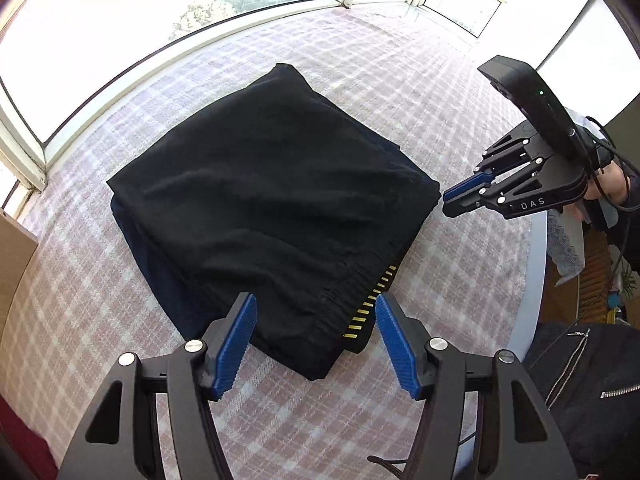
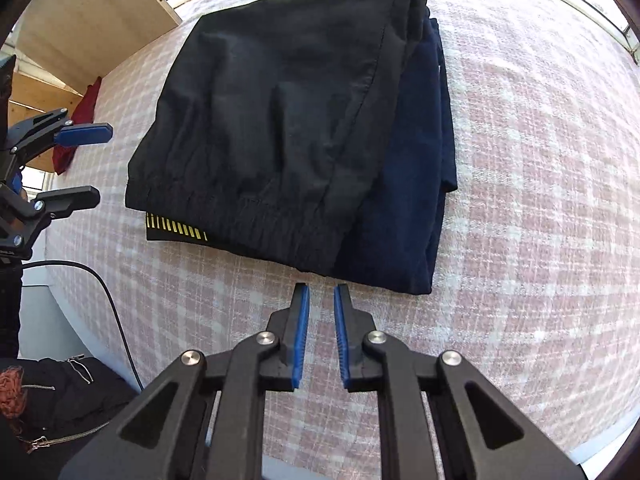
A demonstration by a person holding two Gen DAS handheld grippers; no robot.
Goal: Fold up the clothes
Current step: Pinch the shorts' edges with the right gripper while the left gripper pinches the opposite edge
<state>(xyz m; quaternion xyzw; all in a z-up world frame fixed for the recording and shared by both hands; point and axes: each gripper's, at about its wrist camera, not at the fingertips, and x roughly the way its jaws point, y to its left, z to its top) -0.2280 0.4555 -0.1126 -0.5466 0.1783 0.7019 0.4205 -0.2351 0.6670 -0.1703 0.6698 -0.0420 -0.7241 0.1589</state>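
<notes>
Folded black woven garment with an elastic waistband (image 1: 276,200) lies flat on the pink-and-white checked cloth surface (image 1: 420,92), stacked on a folded navy blue garment (image 2: 416,184) whose edge shows along one side; a black band with short yellow dashes (image 1: 370,306) peeks out under the waistband. Left tongs (image 1: 316,344) hang over the near corner of the stack, pads spread wide with that corner and the dashed band showing between them, nothing pinched; judged clear of the cloth, not pressing it. Right tongs (image 2: 321,336) sit just short of the stack's near edge, pads drawn close with a narrow slit between and only checked cloth visible in it, so empty. From the left wrist view the right tongs (image 1: 456,196) appear just off the stack's side corner, not touching it. Reading: both tools are off the fabric because the fold looks finished, edges roughly squared and layers lying flat. The stack sits mid-surface, probably to leave working room around it. A black zipped jacket (image 1: 580,380) lies off the surface edge, beside the left tongs.
</notes>
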